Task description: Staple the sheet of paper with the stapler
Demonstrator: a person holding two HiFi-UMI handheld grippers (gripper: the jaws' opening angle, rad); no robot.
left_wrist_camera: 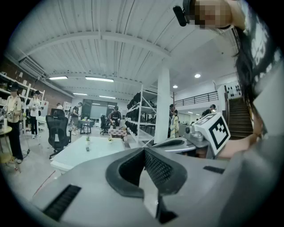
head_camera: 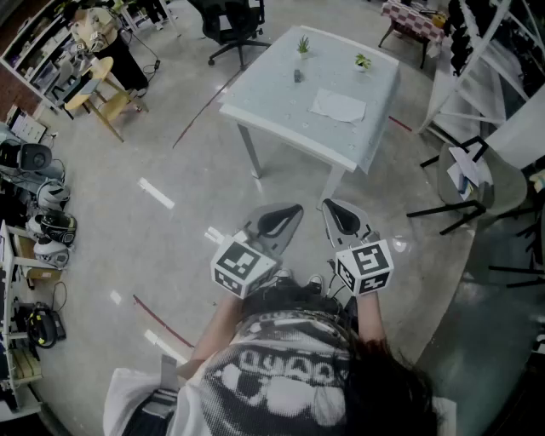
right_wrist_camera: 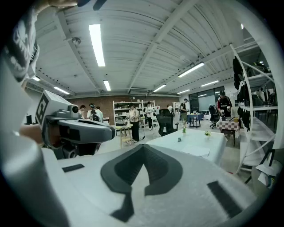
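Observation:
A white sheet of paper (head_camera: 338, 106) lies on a white table (head_camera: 281, 111) some way ahead of me. A small dark object (head_camera: 297, 76), maybe the stapler, stands near the table's far side. Both grippers hang in the air well short of the table, side by side. My left gripper (head_camera: 277, 223) is shut and holds nothing. My right gripper (head_camera: 343, 220) is shut and empty too. In the left gripper view the jaws (left_wrist_camera: 144, 150) meet, with the table (left_wrist_camera: 75, 155) beyond them. The right gripper view shows closed jaws (right_wrist_camera: 143, 146), and further off the paper (right_wrist_camera: 195, 150) and the dark object (right_wrist_camera: 179, 139).
Two small potted plants (head_camera: 303, 44) (head_camera: 363, 61) stand on the table's far side. A black office chair (head_camera: 234, 25) is behind the table, a wooden chair (head_camera: 102, 89) at the left, and shelves along the left wall. Dark frames and a round table (head_camera: 477, 183) crowd the right.

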